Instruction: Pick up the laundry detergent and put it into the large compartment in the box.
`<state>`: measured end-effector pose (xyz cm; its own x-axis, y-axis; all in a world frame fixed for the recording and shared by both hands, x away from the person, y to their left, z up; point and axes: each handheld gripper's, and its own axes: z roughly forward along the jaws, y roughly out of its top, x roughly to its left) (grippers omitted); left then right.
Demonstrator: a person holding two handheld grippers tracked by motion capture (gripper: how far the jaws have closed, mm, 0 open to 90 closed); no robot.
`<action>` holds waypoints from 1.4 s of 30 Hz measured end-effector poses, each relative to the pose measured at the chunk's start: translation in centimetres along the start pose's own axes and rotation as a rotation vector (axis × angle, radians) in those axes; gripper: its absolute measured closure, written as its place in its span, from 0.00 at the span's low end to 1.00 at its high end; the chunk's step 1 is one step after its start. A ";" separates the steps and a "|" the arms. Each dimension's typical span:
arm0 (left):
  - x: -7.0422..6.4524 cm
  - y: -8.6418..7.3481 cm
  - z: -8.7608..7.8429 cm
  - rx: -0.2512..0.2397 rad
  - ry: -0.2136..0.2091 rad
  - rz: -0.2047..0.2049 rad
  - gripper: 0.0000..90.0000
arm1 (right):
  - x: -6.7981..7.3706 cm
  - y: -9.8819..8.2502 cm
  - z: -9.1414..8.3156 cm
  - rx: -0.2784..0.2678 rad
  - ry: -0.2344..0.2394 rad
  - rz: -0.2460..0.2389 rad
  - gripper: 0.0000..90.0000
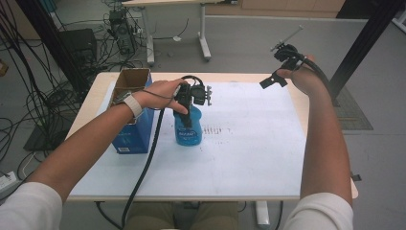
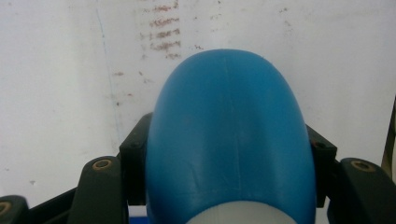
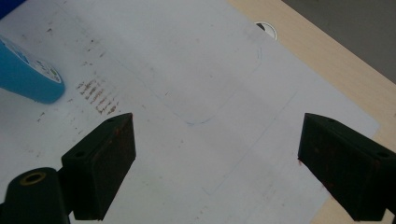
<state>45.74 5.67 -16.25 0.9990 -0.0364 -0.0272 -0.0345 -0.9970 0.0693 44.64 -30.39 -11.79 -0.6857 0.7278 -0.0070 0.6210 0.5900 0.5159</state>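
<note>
Grey floor [image 1: 249, 43], tangled cables [image 1: 28, 103], second table [image 1: 172, 4]

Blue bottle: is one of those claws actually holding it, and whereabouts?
Yes. The left claw is shut on the blue bottle, gripping its upper part from both sides. The right claw is open and holds nothing.

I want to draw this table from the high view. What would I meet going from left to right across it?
Open blue cardboard box → blue plastic bottle held in the left gripper → faint brown smudge marks on the white table sheet → right gripper, raised, its jaws open.
</note>
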 end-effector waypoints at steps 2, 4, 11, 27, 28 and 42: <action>0.0 0.0 0.0 0.001 0.001 0.003 0.42 | 0.0 0.0 0.0 -0.001 -0.001 -0.001 0.12; 0.0 0.0 0.0 0.000 -0.001 0.000 0.42 | 0.0 -0.1 -0.1 -0.001 -0.002 0.000 0.12; -0.1 -0.2 -0.1 -0.015 0.003 -0.008 0.42 | 0.0 -0.2 -0.2 -0.005 -0.001 0.002 0.12; -1.1 0.4 -1.8 -0.025 0.020 -0.060 0.42 | 0.1 -0.5 -0.7 -0.018 -0.003 -0.002 0.12; -1.1 0.4 -1.8 -0.024 0.021 -0.063 0.42 | 0.1 -0.5 -0.7 -0.021 -0.003 -0.001 0.12; -1.4 0.3 -2.8 -0.021 0.023 -0.157 0.42 | 0.6 -0.5 -1.2 -0.033 -0.003 -0.007 0.12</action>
<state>44.43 5.59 -13.43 0.9925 0.1213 -0.0160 0.1222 -0.9887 0.0866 43.49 -30.68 -11.07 -0.6888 0.7249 -0.0126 0.6036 0.5830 0.5438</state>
